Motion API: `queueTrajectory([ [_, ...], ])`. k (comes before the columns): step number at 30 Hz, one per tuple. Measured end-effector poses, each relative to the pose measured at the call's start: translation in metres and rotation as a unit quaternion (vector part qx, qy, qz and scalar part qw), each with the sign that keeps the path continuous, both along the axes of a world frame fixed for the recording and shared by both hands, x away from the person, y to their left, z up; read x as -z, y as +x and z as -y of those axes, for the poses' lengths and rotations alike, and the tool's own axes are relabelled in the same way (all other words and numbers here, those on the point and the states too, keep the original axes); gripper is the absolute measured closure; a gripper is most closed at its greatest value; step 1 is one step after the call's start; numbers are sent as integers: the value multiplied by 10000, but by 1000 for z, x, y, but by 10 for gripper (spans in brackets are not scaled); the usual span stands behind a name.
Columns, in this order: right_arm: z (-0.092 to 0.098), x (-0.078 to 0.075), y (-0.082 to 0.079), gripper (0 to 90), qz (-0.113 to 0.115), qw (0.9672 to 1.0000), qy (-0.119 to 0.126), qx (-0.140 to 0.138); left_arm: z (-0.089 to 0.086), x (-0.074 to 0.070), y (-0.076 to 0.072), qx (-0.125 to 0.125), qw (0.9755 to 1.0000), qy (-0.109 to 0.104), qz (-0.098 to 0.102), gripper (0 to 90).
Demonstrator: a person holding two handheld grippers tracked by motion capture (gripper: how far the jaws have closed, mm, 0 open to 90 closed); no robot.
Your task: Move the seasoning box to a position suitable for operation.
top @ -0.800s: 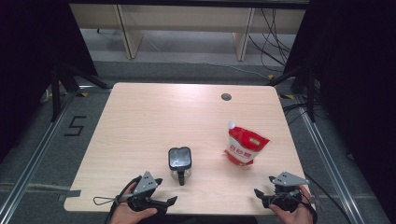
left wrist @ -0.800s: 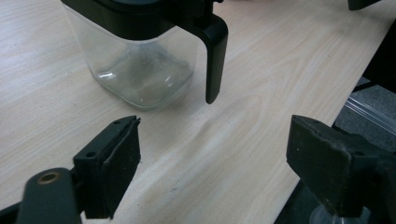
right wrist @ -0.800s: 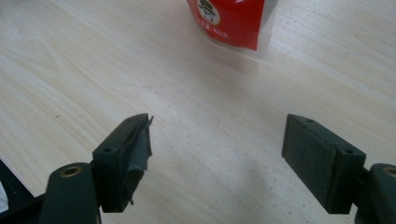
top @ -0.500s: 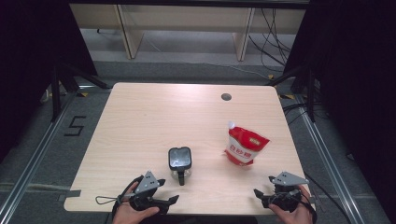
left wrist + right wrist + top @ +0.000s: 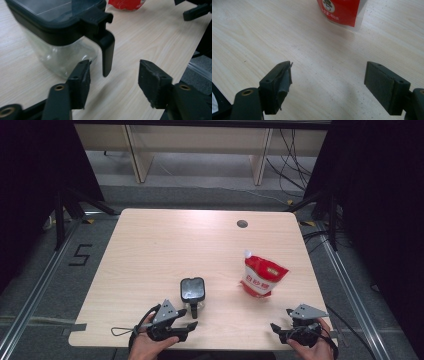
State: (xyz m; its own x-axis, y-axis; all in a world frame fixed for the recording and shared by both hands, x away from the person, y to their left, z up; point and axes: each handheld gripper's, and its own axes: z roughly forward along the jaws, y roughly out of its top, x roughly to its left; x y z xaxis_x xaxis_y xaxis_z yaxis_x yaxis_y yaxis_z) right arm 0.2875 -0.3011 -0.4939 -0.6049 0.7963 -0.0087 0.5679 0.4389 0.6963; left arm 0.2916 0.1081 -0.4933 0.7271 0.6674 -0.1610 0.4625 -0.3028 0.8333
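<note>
Left gripper (image 5: 186, 325): jaws apart, nothing clamped; near table edge, person's hand round it.
Left jaws: a wide gap stands between the pads in the left gripper view; no pad presses on anything.
Jar (image 5: 58, 37): clear glass body, black lid, upright on table (image 5: 165, 250); sits just ahead of the left jaws, toward the left pad.
Jar handle (image 5: 107, 53): black, hangs down from lid; lines up with the gap between the left pads, just beyond their tips, closer to the left pad, touching neither.
Right gripper (image 5: 277, 329): jaws spread wide, empty; bare wood between the pads in the right gripper view.
Pouch (image 5: 342, 11): red and white, stands upright with white spout on top; well ahead of the right jaws, roughly centred on the gap, well apart from both pads.
Pouch vs left jaws: far ahead and slightly right, past the jar lid.
Other gripper: right one seen at top right of the left gripper view, well off from the left jaws.
</note>
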Motion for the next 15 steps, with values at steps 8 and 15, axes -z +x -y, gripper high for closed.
queueTrajectory([
  [8,1,1,2,229,129,9998,-67,-121,9,1,8,-1,9995,258,165,572],
  [15,1,1,1,229,108,9999,-65,-83,11,2,14,37,9980,553,313,710],
])
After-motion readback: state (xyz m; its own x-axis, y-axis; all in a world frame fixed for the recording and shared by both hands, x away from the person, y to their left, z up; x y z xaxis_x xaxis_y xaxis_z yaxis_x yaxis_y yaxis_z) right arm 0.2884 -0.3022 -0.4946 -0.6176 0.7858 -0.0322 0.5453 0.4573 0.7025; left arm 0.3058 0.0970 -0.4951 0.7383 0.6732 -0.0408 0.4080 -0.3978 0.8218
